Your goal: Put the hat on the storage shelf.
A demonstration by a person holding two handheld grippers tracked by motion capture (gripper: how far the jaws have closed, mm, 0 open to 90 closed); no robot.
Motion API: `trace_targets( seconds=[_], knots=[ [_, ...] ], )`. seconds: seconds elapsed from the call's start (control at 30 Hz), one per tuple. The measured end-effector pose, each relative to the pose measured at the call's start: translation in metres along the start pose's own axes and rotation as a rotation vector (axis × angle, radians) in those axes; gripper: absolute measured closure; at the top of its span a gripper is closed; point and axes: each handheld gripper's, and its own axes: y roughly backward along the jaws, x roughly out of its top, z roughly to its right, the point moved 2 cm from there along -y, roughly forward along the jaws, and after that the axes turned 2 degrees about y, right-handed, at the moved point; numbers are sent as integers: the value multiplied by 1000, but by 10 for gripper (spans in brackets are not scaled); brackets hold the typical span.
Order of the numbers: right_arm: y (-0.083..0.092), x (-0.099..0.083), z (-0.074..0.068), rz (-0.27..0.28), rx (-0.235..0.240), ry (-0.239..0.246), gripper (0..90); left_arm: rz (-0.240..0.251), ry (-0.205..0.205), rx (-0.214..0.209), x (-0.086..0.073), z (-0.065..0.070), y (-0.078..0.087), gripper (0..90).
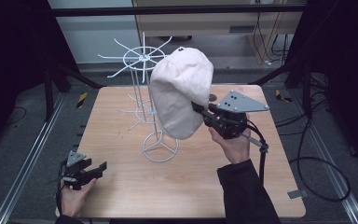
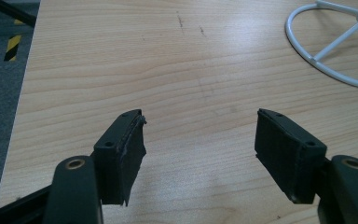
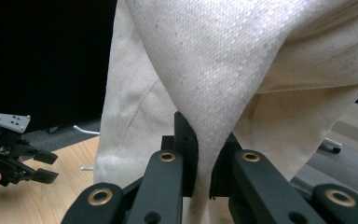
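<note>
A cream cloth hat [image 1: 181, 91] hangs over the top of a white wire rack [image 1: 144, 58] that stands on the wooden table [image 1: 121, 112]. My right gripper [image 1: 200, 111] holds the hat's lower right edge, jaws shut on a fold of the cloth [image 3: 205, 154]. In the right gripper view the hat [image 3: 242, 60] rises straight up from between the jaws. My left gripper [image 1: 101, 169] rests at the table's front left corner, held by a hand, and its jaws stand wide open over bare wood [image 2: 200, 135] with nothing between them.
The rack's round wire base [image 1: 160, 147] sits mid-table, and its rim [image 2: 317, 60] lies just ahead and to the right of my left gripper. Thin wire hooks [image 1: 116, 58] stick out from the rack's top and middle. Metal rails and cables run along the floor beside the table.
</note>
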Motion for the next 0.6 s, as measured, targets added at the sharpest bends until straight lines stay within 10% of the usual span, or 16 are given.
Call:
trace_targets(
  seconds=[0.6],
  knots=[
    [-11, -9, -2, -37, -19, -9, 761, -2, 0, -1, 0, 0, 0, 327]
  ],
)
